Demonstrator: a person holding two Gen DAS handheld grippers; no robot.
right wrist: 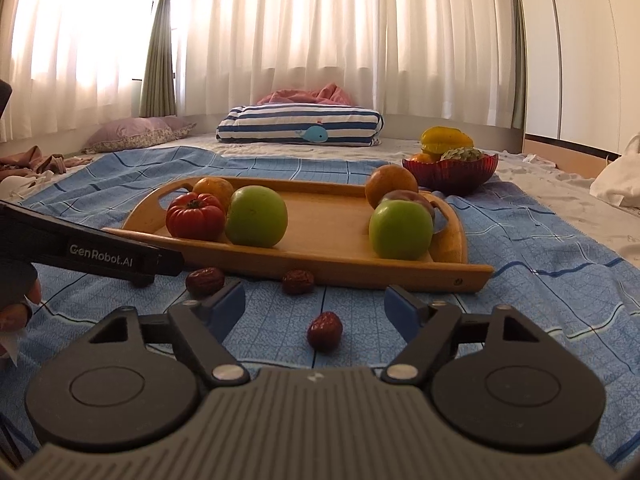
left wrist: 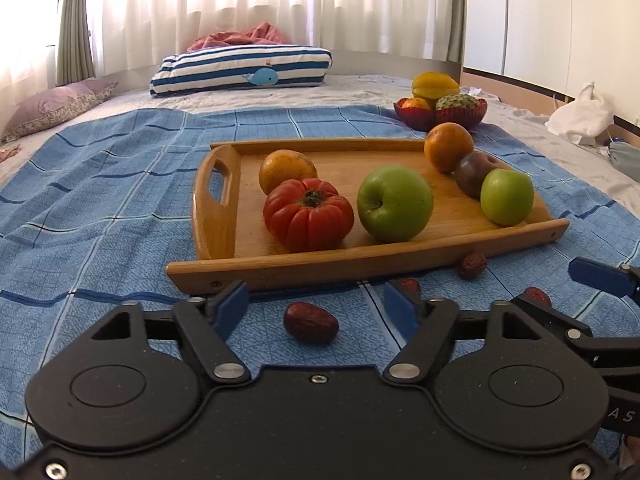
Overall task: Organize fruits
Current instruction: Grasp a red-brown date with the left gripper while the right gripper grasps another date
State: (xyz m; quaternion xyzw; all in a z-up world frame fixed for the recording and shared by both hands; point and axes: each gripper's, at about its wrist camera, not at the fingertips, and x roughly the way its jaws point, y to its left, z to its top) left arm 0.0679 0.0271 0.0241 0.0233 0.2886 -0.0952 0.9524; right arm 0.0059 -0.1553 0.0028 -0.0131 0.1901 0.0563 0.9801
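Two views, both looking across a bed spread with a blue checked cloth (left wrist: 100, 184).

Left wrist view: left gripper (left wrist: 316, 308) low over the cloth, jaws parted with nothing pressed between them. One red date (left wrist: 311, 323) lies on the cloth in the gap, touching neither blue pad. Just beyond sits a wooden tray (left wrist: 280, 270). On it — a ribbed red tomato (left wrist: 308, 214), an orange (left wrist: 286, 170) behind it, a large green apple (left wrist: 394, 203) beside the tomato; at the tray's right end a second orange (left wrist: 448, 147), a dark plum (left wrist: 474, 173) and a smaller green apple (left wrist: 506, 197) bunched together. More dates lie on the cloth in front of the tray, one near its front rail (left wrist: 472, 265). A red glass bowl (left wrist: 440, 118) with a yellow starfruit (left wrist: 435, 84) stands past the tray's far right corner. A blue fingertip of the right gripper (left wrist: 600, 278) enters at the right edge. Striped whale pillow (left wrist: 244, 68) at the head of the bed.

Right wrist view: right gripper (right wrist: 314, 308) jaws stand wide and empty; a date (right wrist: 325, 331) rests on the cloth between the pads, apart from both. Two further dates (right wrist: 205, 281) (right wrist: 298, 281) lie close to the tray's (right wrist: 360, 270) front rail. Left gripper's black arm (right wrist: 92, 254) reaches in from the left, with part of a hand (right wrist: 18, 300) below it. Tray contents as above; the bowl (right wrist: 450, 176) is beyond the tray, to the right.
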